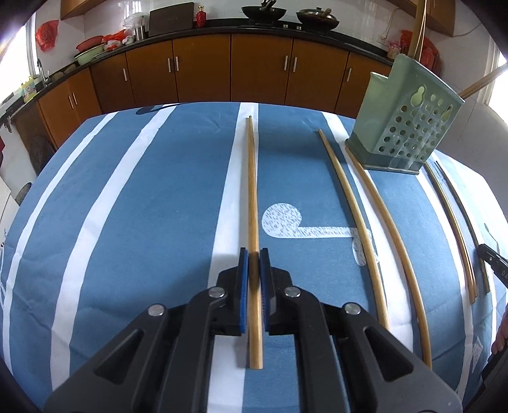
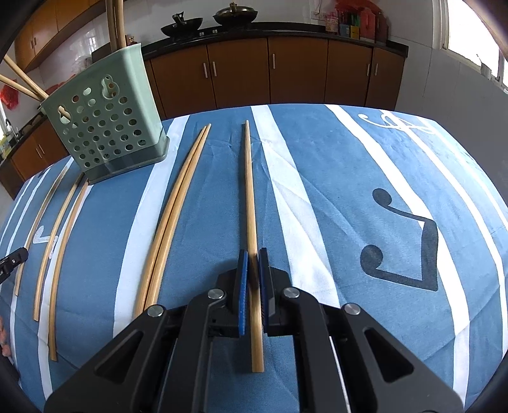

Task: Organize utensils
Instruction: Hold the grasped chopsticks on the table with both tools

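- Writing: white letters are printed on the black gripper tip at the right edge of the left wrist view, too small and cut off to read; no other legible label or brand shows.
- Container: a pale green perforated plastic utensil holder (image 1: 403, 127) (image 2: 104, 120) stands at the far side of the blue-and-white striped tablecloth printed with music notes (image 1: 143, 206) (image 2: 349, 206). Several bamboo chopsticks (image 2: 23, 81) stand inside it, their ends leaning out over the rim.
- Left gripper (image 1: 254, 254): its blue-padded jaws are pressed onto a single light bamboo chopstick (image 1: 252, 190), which runs from near to far along a white stripe.
- Right gripper (image 2: 253, 254): jaws pinch another bamboo chopstick (image 2: 249, 190), with a dark stick lying alongside its far end.
- Loose pieces: four more chopsticks lie on the cloth between the two grippers. One of them (image 1: 381, 206) has its far end touching the holder's base, and a close-lying pair (image 2: 171, 209) rests just to the right of the holder.
- Background: brown wooden cabinets (image 1: 203, 66) under a black counter carrying two dark woks (image 1: 263, 12).
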